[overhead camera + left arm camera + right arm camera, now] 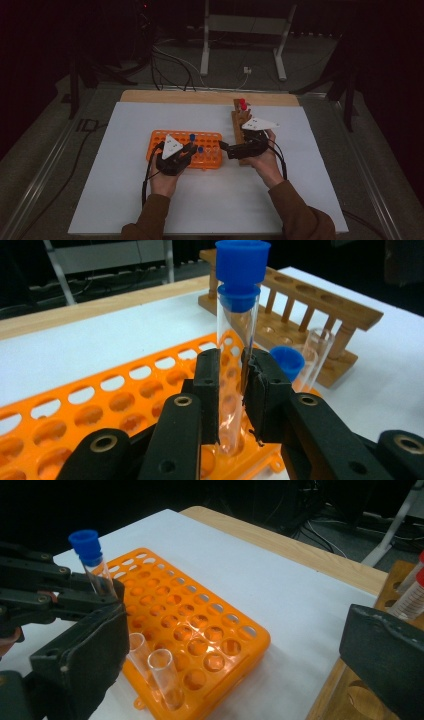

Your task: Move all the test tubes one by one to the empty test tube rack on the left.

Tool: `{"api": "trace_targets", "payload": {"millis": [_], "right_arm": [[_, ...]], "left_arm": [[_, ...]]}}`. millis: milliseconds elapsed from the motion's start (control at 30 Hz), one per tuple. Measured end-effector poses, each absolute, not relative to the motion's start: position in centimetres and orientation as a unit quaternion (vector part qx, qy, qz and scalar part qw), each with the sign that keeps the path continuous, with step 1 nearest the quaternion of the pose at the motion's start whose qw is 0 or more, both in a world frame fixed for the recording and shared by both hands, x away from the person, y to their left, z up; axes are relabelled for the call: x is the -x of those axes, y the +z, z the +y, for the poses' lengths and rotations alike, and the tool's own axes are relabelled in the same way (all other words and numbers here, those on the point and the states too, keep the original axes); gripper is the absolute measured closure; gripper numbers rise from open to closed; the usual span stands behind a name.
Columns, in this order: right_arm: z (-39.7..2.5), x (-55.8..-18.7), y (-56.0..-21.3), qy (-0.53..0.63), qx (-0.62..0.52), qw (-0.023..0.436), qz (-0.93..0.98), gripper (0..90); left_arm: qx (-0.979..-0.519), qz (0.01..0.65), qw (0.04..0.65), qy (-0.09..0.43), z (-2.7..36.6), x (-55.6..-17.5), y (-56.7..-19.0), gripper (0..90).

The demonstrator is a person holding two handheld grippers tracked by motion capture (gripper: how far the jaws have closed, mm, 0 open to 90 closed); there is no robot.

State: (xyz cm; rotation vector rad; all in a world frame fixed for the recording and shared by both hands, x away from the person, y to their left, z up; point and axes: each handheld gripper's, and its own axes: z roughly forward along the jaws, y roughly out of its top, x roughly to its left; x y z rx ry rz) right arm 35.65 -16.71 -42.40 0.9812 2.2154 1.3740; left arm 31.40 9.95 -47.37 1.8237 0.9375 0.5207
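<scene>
The left gripper (231,385) holds narrowly a blue-capped tube (236,340) standing in the orange rack (100,405), near its right edge. The right gripper (225,660) is wide open, apparently empty.

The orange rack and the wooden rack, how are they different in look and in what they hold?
The orange rack is a flat plastic grid of many round holes; the wooden rack is a narrow brown frame with turned posts and one row of holes. The orange rack holds a blue-capped tube, gripped by the left gripper, and uncapped tubes; the wooden rack holds red-capped tubes. Both stand on the white mat.
</scene>
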Motion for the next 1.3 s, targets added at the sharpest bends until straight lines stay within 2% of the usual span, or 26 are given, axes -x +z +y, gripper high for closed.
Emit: {"api": "trace_targets", "payload": {"millis": [533,1133,1200,1300], "right_arm": [[-17.8,-35.4,-43.0,0.482,-0.351,0.184,0.781,0.2],[-18.9,-35.9,-43.3,0.476,-0.363,0.191,0.778,0.3],[-18.9,-36.0,-43.3,0.476,-0.364,0.192,0.777,0.3],[-19.0,-36.1,-43.3,0.478,-0.367,0.190,0.775,0.3]], "left_arm": [[-0.782,0.377,0.447,0.213,9.4,-31.3,-48.9,76.9],[-0.794,0.374,0.428,0.214,9.0,-31.3,-49.5,76.6],[-0.794,0.375,0.427,0.213,9.1,-31.3,-49.5,75.5],[-0.792,0.375,0.429,0.216,9.3,-31.1,-49.2,69.0]]}}
